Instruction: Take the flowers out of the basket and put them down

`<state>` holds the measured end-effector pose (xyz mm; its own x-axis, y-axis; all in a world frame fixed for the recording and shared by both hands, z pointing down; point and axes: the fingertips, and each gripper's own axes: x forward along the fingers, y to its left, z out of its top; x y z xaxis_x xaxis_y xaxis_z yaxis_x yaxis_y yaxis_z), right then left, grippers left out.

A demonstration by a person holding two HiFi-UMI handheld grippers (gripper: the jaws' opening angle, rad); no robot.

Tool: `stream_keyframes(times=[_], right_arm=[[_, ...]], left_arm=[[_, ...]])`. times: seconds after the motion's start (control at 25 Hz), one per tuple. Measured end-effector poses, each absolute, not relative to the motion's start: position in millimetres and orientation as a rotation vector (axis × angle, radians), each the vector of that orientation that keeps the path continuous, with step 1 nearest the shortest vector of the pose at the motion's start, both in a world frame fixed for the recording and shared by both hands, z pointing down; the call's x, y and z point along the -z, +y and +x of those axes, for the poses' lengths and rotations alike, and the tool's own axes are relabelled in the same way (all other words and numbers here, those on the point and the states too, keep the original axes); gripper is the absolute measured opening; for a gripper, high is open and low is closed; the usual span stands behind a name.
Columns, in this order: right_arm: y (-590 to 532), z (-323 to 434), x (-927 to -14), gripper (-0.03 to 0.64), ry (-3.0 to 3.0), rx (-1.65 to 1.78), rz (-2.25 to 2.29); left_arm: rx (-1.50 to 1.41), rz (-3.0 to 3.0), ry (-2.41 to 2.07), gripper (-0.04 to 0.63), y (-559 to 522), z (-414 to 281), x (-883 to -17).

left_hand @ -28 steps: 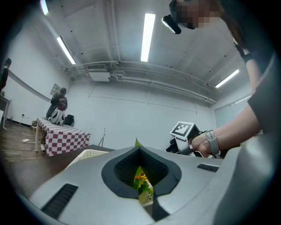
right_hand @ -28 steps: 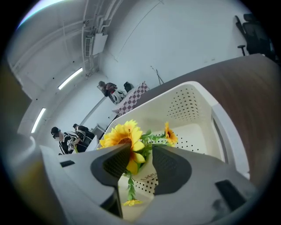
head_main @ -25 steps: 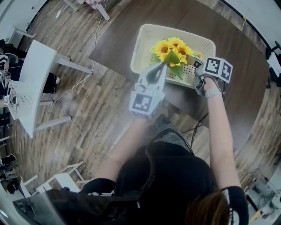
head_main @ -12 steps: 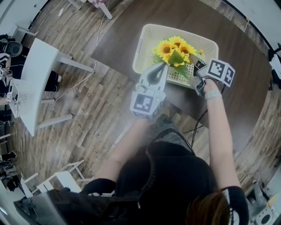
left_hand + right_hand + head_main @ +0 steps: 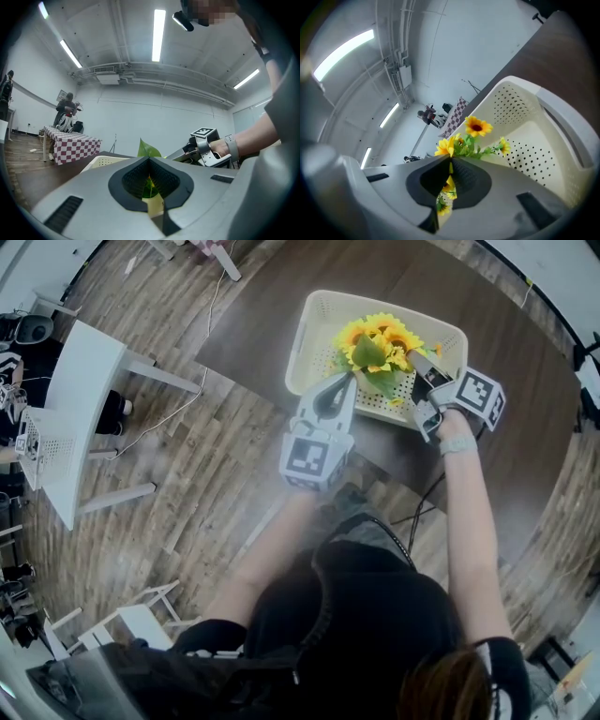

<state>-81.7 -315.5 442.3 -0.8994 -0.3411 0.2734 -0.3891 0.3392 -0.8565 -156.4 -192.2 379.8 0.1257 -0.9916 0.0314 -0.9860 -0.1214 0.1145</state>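
Since 1 second ago the right gripper (image 5: 418, 360) has snapped shut and the flowers (image 5: 377, 341) have shifted toward the frame's top. Head view: they sit over the cream basket (image 5: 319, 310), upper centre; the left gripper (image 5: 343, 379) points at its lower edge. Left gripper view: 2 jaws pressed together, a green leaf (image 5: 149, 149) beyond. Right gripper view: jaws clamped on the flowers, centre frame.
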Motion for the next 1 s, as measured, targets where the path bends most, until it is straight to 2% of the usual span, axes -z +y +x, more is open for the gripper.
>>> stream_keyframes(times=[0.16,0.2,0.24,0.52,0.6,1.0], right_arm=[[-314,-87,-433,0.000,-2.561,-1.694,0.660],[-314,-87,-431,0.000,-2.567,-1.695,0.655],[-315,-85,-430,0.000,-2.572,-1.691,0.651],[-310,-87,-412,0.000,-2.597,-1.762,0.596],[-308,-89,-406,0.000,-2.602,-1.779,0.584],[-307,-88,-397,0.000,-2.622,-1.822,0.600]], left_arm=[[0.085,2.257,-2.007,0.018,-192,-163,-379],[0.081,2.252,-2.008,0.062,-193,-163,-379],[0.074,2.246,-2.010,0.071,-195,-161,-379],[0.030,2.231,-2.014,0.072,-194,-163,-386],[0.027,2.229,-2.013,0.114,-193,-165,-389],[0.051,2.175,-2.010,0.117,-191,-182,-401]])
